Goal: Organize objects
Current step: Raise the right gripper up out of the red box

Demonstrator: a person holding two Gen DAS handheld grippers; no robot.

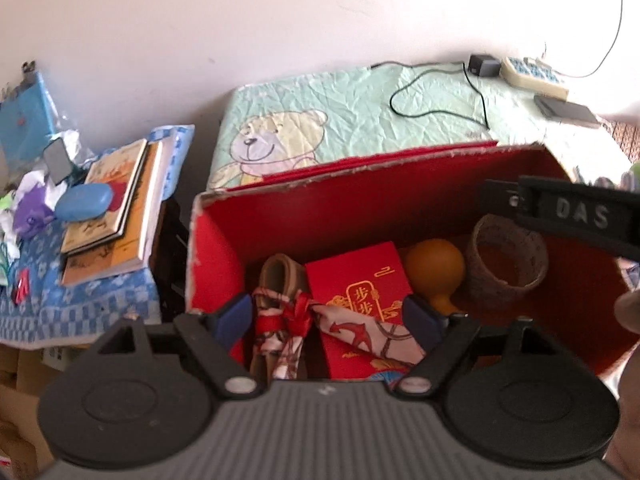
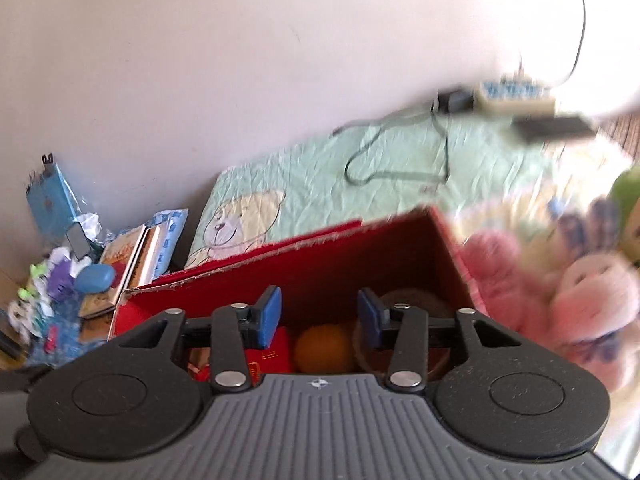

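Note:
An open red box (image 1: 280,208) stands in front of me. In it lie a red envelope with gold print (image 1: 360,280), an orange gourd (image 1: 434,268), a speckled ring-shaped cup (image 1: 506,264), a brown piece (image 1: 280,272) and a patterned scarf tied with red ribbon (image 1: 360,332). My left gripper (image 1: 328,316) hangs open above the scarf and envelope, its pads pressing on nothing. In the blurred right wrist view, my right gripper (image 2: 320,316) is open and empty over the box (image 2: 360,256), with the gourd (image 2: 326,348) and envelope (image 2: 276,350) below it.
Left of the box, books (image 1: 116,216) and a blue case (image 1: 84,202) sit on a cluttered blue cloth. Behind it lies a teddy-bear cover (image 1: 320,120) with a cable, power strip (image 1: 532,74) and dark phone (image 1: 568,110). Pink plush toys (image 2: 580,288) lie to the right.

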